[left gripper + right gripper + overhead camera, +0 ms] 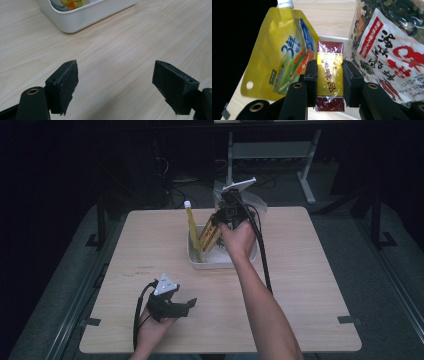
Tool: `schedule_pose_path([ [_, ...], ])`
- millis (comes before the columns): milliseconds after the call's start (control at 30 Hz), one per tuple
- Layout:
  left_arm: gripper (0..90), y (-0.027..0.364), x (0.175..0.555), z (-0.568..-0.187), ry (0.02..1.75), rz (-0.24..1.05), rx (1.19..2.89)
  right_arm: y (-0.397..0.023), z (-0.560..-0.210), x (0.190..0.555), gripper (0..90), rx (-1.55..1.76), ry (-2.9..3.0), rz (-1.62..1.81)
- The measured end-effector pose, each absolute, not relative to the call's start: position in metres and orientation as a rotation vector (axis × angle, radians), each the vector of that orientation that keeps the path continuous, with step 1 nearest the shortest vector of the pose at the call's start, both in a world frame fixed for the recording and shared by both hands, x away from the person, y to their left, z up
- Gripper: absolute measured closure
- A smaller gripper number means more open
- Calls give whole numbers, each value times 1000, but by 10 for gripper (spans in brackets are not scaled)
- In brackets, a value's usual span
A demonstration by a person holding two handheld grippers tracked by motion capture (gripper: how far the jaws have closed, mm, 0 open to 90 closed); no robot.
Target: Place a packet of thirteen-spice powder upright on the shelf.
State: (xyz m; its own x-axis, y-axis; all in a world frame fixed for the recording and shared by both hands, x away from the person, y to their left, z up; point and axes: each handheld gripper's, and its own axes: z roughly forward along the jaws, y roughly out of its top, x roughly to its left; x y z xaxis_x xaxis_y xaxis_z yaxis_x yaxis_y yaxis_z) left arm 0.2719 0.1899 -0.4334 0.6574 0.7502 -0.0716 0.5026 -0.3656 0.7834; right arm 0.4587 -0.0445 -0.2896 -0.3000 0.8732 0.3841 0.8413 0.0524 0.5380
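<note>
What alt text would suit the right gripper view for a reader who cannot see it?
The right gripper clamps a yellow-and-red wrapped box between its two black jaws. A yellow spouted pouch stands to its left and a clear bag of dried food to its right, with the pale wooden table beyond.

Light wooden table (310, 270) at frame centre, pale grain, rounded corners. Grey carpeted floor (395, 285) around it, lower right and left. Grey metal desk frame (272, 151) at upper centre. Tangled black cables (185, 187) on floor, upper centre-left. Black stand legs (100, 220) at left table edge. Background dark, unlit.
</note>
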Motion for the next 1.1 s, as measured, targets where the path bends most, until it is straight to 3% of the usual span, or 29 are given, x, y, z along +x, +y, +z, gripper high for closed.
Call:
schedule_pose_path([
  [1100,201,194,271,-431,983,393,2026,-19,-311,463,673,1880,2128,1004],
])
